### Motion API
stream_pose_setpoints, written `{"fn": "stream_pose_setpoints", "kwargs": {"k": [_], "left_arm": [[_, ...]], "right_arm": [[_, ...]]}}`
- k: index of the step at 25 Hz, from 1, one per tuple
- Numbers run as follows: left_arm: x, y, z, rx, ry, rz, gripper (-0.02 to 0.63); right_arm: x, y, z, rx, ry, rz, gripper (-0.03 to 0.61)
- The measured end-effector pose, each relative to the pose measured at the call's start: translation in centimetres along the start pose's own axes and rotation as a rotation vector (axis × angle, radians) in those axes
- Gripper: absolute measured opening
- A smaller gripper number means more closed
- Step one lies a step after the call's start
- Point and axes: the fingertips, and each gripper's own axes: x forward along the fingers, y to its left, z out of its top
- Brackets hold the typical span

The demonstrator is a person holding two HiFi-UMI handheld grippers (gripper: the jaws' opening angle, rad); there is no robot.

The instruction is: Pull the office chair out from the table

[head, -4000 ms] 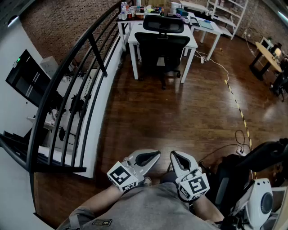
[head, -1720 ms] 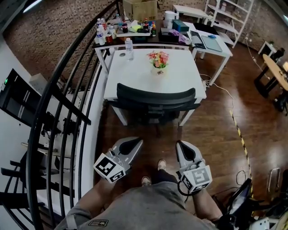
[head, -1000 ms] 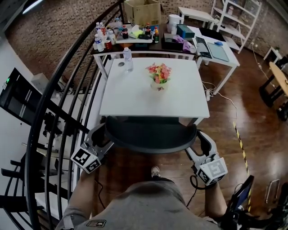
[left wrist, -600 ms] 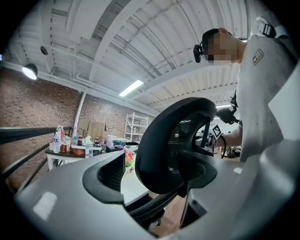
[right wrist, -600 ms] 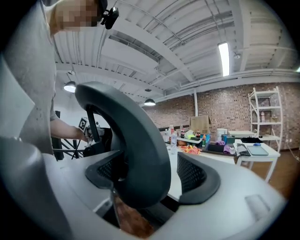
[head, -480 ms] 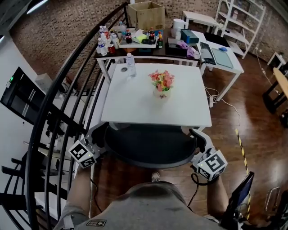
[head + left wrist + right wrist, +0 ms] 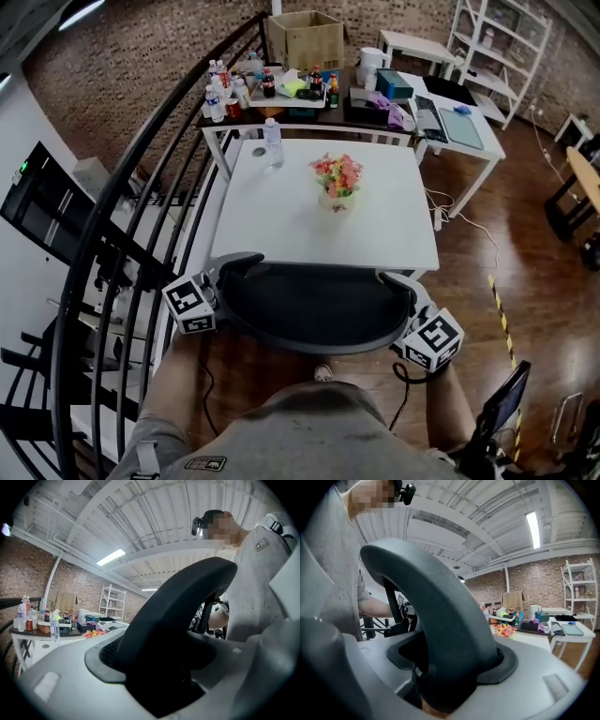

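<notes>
Left claw [image 7: 223, 270] and right claw [image 7: 405, 287], jaws just narrowed, are clamped on the black curved office chair backrest [image 7: 314, 305] between them, white square desk [image 7: 281, 217] just beyond; both should be drawn back evenly.

Brick walls [image 7: 122, 56], dark wood floor [image 7: 487, 244], curved black railing [image 7: 131, 164].

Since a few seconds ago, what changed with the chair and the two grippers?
The person walked up to the table. The left gripper and right gripper reached out to both ends of the back of the chair, and their jaws have just been closing on it. The chair is still tucked under the table. The flowers and bottle stayed put.
</notes>
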Motion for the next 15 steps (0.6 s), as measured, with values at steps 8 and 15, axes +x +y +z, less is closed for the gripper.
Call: {"fn": "stream_pose_setpoints", "kwargs": {"k": [8,15], "left_arm": [[-0.2,-1.7,-0.1,0.011,0.009,-0.025,0.311],[-1.1,-3.5,-0.1,0.005,0.012,-0.023,0.31]], "right_arm": [[-1.0,0.7,-0.4,-0.004,0.009,-0.009,0.328],[-1.9,2.5,-0.6,0.001,0.011,-0.005,0.324]]}}
